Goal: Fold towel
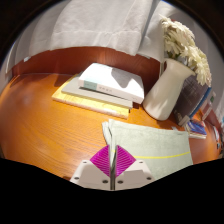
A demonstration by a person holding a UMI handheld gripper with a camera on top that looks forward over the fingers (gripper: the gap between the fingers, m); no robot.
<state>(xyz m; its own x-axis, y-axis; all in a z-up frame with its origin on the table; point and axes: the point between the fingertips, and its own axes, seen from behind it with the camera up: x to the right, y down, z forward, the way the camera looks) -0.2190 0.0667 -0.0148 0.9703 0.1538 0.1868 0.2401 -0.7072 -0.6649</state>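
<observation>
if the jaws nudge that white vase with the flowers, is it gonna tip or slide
The white vase looks tall and narrow at the base, with dried flowers spreading high above it, so a push near the top would likely tip it. It seems ceramic, so probably fragile if it falls. On the smooth wooden table, a low nudge might slide it instead.

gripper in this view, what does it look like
The gripper has two fingers with magenta pads on their inner faces, patterned with fine dark lines. The pads taper upward to meet in a point. The outer finger parts look pale grey-white. No cables or sleeve show.

No legible text (books included)
</observation>
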